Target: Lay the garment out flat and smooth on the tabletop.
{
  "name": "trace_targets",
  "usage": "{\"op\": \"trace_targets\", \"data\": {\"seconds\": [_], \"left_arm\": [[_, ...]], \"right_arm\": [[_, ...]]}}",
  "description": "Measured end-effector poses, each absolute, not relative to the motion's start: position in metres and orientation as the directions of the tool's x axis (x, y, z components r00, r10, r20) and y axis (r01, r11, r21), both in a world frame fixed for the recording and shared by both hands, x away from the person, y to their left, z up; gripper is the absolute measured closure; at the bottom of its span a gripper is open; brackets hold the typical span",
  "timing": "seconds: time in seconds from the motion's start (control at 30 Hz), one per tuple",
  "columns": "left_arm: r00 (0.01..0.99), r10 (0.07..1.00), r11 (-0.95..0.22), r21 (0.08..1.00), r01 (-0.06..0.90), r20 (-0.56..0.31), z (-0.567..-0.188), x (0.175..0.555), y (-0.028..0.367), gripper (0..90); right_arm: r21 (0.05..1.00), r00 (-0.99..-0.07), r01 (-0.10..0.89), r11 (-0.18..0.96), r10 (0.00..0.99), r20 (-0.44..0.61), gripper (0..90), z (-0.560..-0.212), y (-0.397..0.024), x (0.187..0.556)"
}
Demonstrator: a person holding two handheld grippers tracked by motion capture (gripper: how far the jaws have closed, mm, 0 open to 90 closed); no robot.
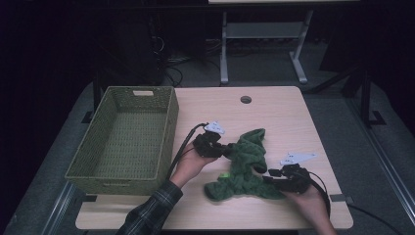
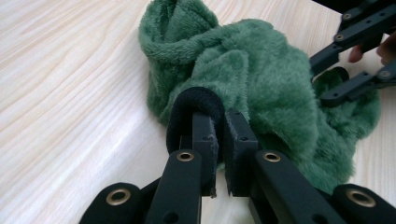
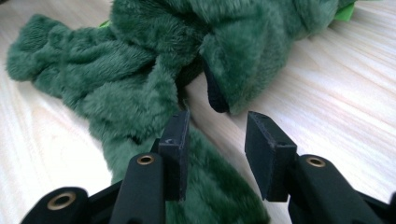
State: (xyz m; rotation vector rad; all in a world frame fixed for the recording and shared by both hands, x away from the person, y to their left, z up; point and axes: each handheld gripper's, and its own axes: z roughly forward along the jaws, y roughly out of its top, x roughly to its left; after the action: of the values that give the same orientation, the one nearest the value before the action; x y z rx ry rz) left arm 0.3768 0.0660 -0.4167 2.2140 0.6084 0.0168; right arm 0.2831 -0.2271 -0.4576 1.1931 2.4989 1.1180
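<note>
Diagonally across the table [image 1: 274, 110] lies the green fleece [image 1: 244, 166], left tool [image 1: 226, 151] clamped on its black cuff [image 2: 196, 100], right tool [image 1: 266, 177] open.

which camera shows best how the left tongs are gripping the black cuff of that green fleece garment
The left gripper view: the left tongs sit closed on the black cuff of the green fleece garment, close up. The high view shows those tongs at the garment's edge, too small to see the cuff. The right gripper view shows another black edge, not this grip.

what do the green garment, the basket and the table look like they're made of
Green garment: soft plush, likely fleece, with a fuzzy matte pile and a black ribbed trim.
Basket: woven fibre or wicker-like strands, matte olive.
Table: pale wood-grain top, probably laminate, smooth.
</note>
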Motion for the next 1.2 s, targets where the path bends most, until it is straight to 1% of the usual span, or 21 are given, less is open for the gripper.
{"op": "trace_targets", "data": {"seconds": [0.1, 0.2, 0.23, 0.37, 0.47, 0.73, 0.93, 1.03, 1.2], "left_arm": [[0.88, 0.434, -0.543, 0.725, 0.425, -0.191, -0.417, 0.375, 0.069, 84.2], [0.878, 0.436, -0.536, 0.726, 0.431, -0.199, -0.418, 0.376, 0.069, 84.2], [0.877, 0.436, -0.536, 0.726, 0.432, -0.2, -0.418, 0.376, 0.068, 84.2], [0.878, 0.434, -0.537, 0.726, 0.431, -0.2, -0.417, 0.377, 0.07, 84.4], [0.877, 0.438, -0.53, 0.73, 0.432, -0.2, -0.413, 0.375, 0.072, 84.6], [0.865, 0.461, -0.493, 0.752, 0.437, -0.2, -0.397, 0.368, 0.083, 84.9], [0.841, 0.501, -0.48, 0.744, 0.465, -0.203, -0.395, 0.357, 0.096, 84.9], [0.829, 0.52, -0.498, 0.715, 0.491, -0.207, -0.404, 0.351, 0.098, 84.9], [0.812, 0.54, -0.535, 0.654, 0.534, -0.221, -0.425, 0.351, 0.1, 84.9]], "right_arm": [[0.683, -0.662, 0.61, 0.403, 0.733, 0.159, 60.1, -0.461, -0.223, 0.289], [0.682, -0.648, 0.622, 0.385, 0.742, 0.173, 62.7, -0.463, -0.222, 0.293], [0.685, -0.649, 0.622, 0.38, 0.739, 0.18, 64.6, -0.464, -0.222, 0.295], [0.696, -0.652, 0.611, 0.377, 0.738, 0.172, 78.8, -0.463, -0.223, 0.297], [0.713, -0.652, 0.593, 0.373, 0.742, 0.155, 82.5, -0.458, -0.224, 0.299], [0.77, -0.65, 0.538, 0.344, 0.75, 0.12, 85.4, -0.424, -0.237, 0.309], [0.783, -0.676, 0.499, 0.373, 0.732, 0.082, 86.1, -0.402, -0.236, 0.32], [0.768, -0.683, 0.506, 0.394, 0.726, 0.077, 86.2, -0.402, -0.232, 0.329], [0.725, -0.681, 0.552, 0.411, 0.724, 0.108, 86.4, -0.419, -0.229, 0.345]]}}
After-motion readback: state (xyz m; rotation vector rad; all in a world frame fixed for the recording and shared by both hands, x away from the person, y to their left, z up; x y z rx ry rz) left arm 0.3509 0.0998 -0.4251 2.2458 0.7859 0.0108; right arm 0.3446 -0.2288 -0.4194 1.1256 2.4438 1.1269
